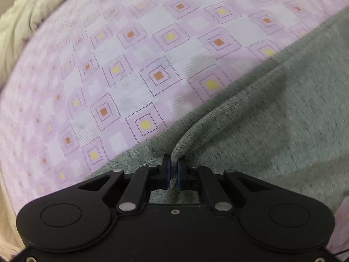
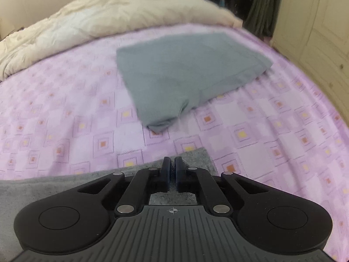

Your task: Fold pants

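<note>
Grey pants [image 1: 272,131] sprawl lower right on the purple bedsheet [image 1: 130,54], left gripper [image 1: 173,166] clenched on a pinched ridge, right gripper [image 2: 172,163] nearly closed at a corner, grasp unclear; soft, limp, light knit, best taken by edges.

The left gripper [image 1: 174,163] is showing a smooth matte black housing with two rounded lobes, each carrying a faint recessed circle. Black linkage bars are running forward from silver round pivot pins to a pair of narrow black fingers [image 1: 166,170] lined with blue pads, and a small screw is sitting at the centre of the top edge. The right gripper [image 2: 172,163] is wearing the same black lobes, pins and blue-lined fingers [image 2: 180,170], though its middle plate is grey, ribbed lengthwise, and is bearing a small crosshair mark.
</note>
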{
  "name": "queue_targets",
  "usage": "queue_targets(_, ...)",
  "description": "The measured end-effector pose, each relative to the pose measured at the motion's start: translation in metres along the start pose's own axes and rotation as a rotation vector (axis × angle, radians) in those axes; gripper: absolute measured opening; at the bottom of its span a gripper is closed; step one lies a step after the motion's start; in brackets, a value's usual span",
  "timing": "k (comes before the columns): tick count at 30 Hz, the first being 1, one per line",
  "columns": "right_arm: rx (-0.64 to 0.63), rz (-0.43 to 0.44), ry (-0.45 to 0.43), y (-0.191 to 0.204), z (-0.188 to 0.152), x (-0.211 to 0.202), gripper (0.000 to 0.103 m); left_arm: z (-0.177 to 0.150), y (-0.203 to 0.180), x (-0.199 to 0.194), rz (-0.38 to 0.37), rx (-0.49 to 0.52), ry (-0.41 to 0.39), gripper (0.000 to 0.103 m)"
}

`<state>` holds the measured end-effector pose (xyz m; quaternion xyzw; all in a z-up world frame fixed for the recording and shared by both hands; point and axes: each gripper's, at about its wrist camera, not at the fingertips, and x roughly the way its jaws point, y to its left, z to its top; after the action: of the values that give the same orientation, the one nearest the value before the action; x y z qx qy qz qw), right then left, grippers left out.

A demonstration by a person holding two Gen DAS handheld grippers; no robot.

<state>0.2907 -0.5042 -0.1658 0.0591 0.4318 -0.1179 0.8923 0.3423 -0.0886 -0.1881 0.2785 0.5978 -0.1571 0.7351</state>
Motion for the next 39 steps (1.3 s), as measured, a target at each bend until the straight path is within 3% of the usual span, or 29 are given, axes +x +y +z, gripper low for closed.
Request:
queue_targets(4,0.0,-0.037,-0.042,-0.007,0.01,-0.009,0.004,-0.009,-0.006,-0.029,0.008,0.031,-0.068,0.006)
queue_targets(9,-0.024,-0.075,-0.003,-0.006,0.021,0.017,0.004,0.007,0.007,-0.037,-0.011,0.021,-0.094,0.007)
queue_targets(14,-0.046,-0.095,0.078,-0.001,0.02,0.05,0.005,0.018,0.011,-0.007,-0.03,0.016,-0.031,0.01)
queue_targets(16,-0.056,-0.099,0.107,-0.001,0.015,0.059,0.007,0.018,0.006,0.008,-0.024,0.036,0.028,0.026)
queue_targets(18,-0.042,-0.107,0.076,-0.005,0.016,0.055,0.015,0.016,-0.001,0.009,0.011,0.069,0.02,0.027)
queue_targets(20,0.02,-0.107,0.024,-0.013,0.018,0.04,0.026,0.017,-0.002,0.003,0.038,0.065,0.018,0.027)
queue_targets(24,0.143,-0.112,-0.08,-0.039,0.012,-0.003,0.027,0.014,0.009,-0.031,0.076,-0.007,-0.061,0.032)
queue_targets(28,0.282,-0.063,-0.08,-0.067,-0.016,-0.04,0.03,0.009,0.008,-0.063,0.133,-0.064,-0.134,0.031)
queue_targets(32,0.4,-0.006,-0.017,-0.087,-0.06,-0.056,0.036,-0.006,-0.018,-0.088,0.061,-0.081,-0.175,0.031)
queue_targets(39,0.595,0.092,0.042,-0.089,-0.105,-0.05,0.043,-0.051,-0.096,-0.079,-0.074,-0.029,-0.077,0.034)
